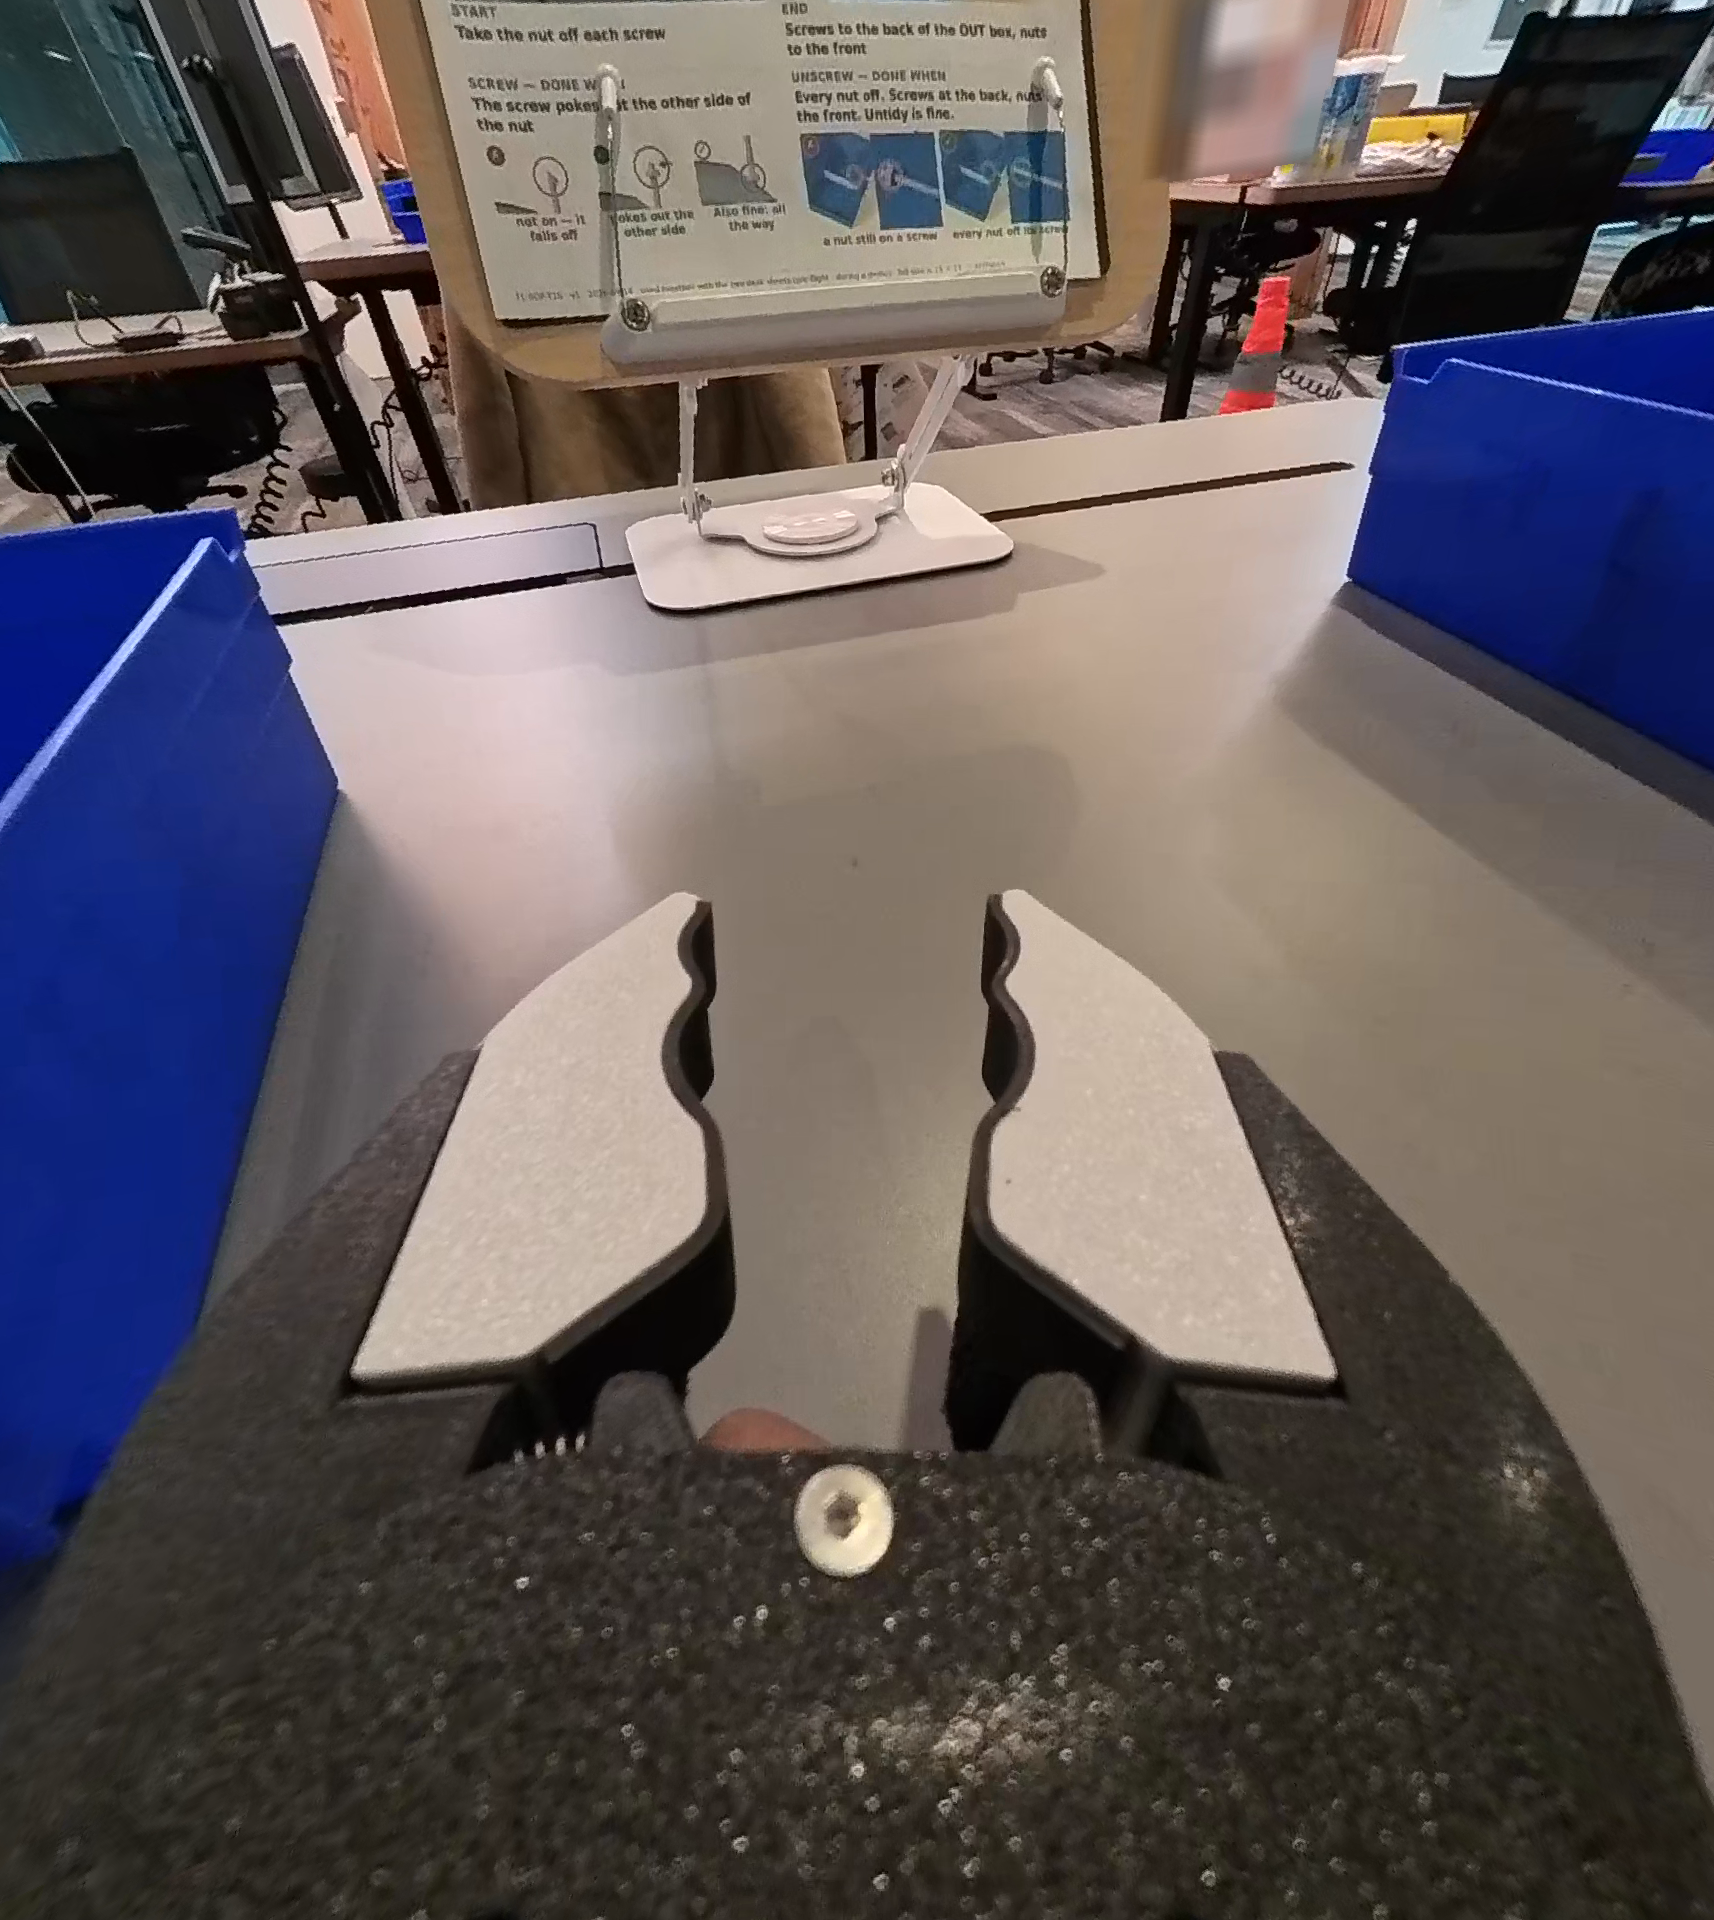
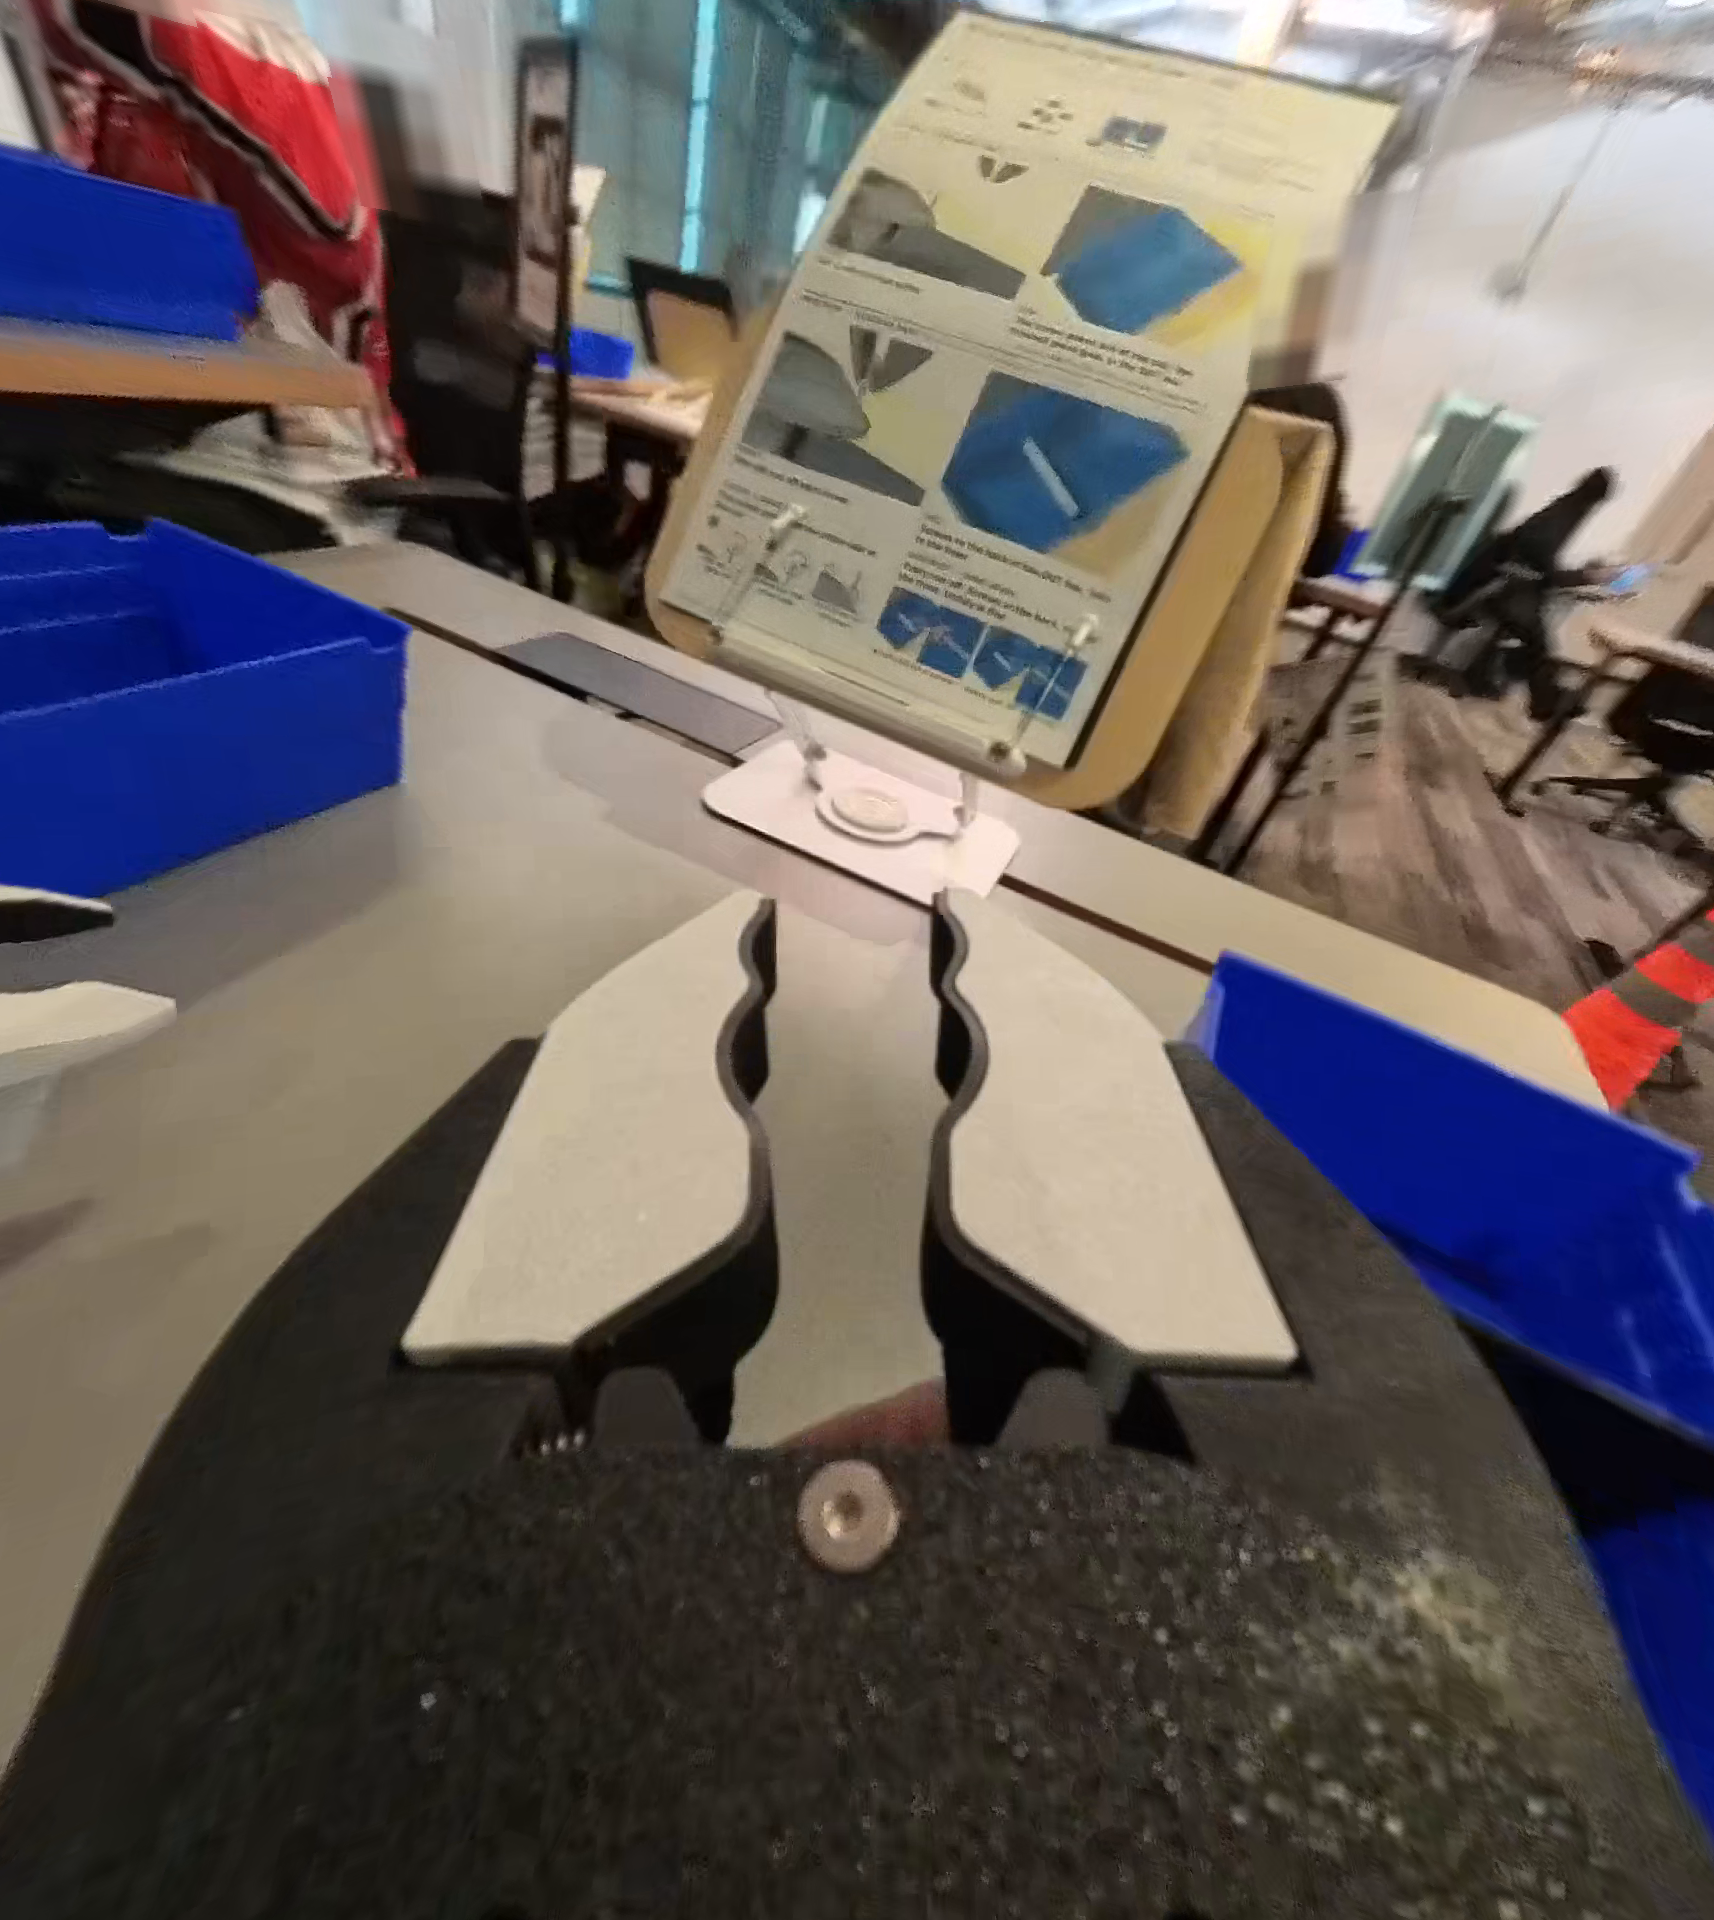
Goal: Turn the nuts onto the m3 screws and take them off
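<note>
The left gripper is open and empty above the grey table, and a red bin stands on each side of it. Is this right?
Not quite: the bins are blue, not red. The left wrist view shows the left gripper open and empty above the grey table, with one blue bin on its left and another on its right.

Smooth grey table (image 1: pixel 936 779), glossy blue plastic bins (image 1: pixel 53 935), rough black claw (image 1: pixel 848 914) body.

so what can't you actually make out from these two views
- Nuts and screws: none visible in either view; the left blue bin's inside is hidden by its near wall in the left wrist view.
- Right blue bin: cut off by the frame edge in the right wrist view, so its contents are unseen.
- Instruction sheet on the stand: motion-blurred in the right wrist view.
- Left hand-held gripper: only blurred fingertips at the right wrist view's edge.
</note>
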Demonstrator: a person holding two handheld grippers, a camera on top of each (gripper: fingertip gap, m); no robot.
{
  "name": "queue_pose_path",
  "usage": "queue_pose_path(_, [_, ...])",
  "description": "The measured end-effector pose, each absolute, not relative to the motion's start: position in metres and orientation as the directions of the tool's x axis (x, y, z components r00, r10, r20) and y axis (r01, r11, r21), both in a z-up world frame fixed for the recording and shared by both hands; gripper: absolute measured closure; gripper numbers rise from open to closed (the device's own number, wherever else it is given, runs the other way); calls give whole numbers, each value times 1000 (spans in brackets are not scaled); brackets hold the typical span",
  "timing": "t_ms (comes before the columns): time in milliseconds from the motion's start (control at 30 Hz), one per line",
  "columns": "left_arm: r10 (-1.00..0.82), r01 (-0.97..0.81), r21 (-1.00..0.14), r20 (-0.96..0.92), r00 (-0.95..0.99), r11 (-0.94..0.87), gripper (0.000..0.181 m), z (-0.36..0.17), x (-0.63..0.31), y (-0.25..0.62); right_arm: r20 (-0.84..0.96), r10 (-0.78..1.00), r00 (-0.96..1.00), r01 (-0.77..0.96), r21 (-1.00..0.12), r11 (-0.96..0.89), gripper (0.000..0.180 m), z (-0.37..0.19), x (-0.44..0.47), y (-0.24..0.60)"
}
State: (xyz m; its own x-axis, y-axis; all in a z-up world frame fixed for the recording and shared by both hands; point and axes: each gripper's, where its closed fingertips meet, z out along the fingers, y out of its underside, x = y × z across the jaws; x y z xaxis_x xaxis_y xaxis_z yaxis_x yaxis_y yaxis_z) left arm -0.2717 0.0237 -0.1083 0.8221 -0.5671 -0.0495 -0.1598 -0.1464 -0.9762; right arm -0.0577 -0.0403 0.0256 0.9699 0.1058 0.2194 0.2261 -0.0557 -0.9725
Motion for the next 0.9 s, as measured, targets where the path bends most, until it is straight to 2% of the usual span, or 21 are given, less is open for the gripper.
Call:
queue_pose_path(67, [-567,-165,-975,-53,822,-149,132,-109,-271,24,220,42,975,221,-975,-29,154,-6,-83,-42])
queue_pose_path(133, [-565,-168,-975,-57,823,-145,132,-109,-271,24,163,0,987,162,-984,-76,150,-39,-99,-40])
queue_pose_path(200, [-559,-164,-977,-61,827,-137,132,-107,-272,24,32,39,999,36,-994,-99,149,-61,-119,-39])
queue_pose_path(267, [-550,-158,-979,-63,833,-127,132,-106,-274,24,9,40,999,13,-994,-109,148,-75,-126,-35])
queue_pose_path(500, [-556,-151,-979,-48,830,-140,132,-106,-274,24,-26,43,999,-20,-990,-136,147,-89,-118,-33])
queue_pose_path(900, [-574,-167,-975,-54,817,-146,133,-108,-270,23,8,70,998,19,-986,-168,147,-102,-124,-30])
